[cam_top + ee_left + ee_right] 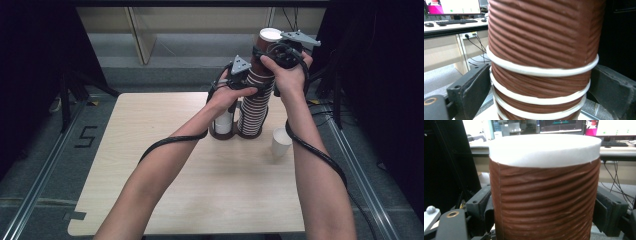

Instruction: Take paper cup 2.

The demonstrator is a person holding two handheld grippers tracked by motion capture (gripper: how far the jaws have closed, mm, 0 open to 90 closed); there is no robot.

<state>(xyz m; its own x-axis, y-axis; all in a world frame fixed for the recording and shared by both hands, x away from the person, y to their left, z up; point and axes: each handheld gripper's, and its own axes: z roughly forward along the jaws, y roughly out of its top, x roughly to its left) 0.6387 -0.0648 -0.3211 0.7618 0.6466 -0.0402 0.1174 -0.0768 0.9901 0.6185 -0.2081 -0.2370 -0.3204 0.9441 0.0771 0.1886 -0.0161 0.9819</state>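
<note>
2 hand-held grippers (pixel 250 82) (pixel 272 52) clasp ribbed brown paper cups (pixel 255 100).

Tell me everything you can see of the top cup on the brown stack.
The top cup is brown ribbed paper, inverted, its white base uppermost. It caps the tall stack of cups, upright in a dark holder at the table's far side. The right gripper brackets its sides; the left gripper brackets the stack lower down.

Dim, even light (dark corners in the high view); close-ups slightly soft.
</note>
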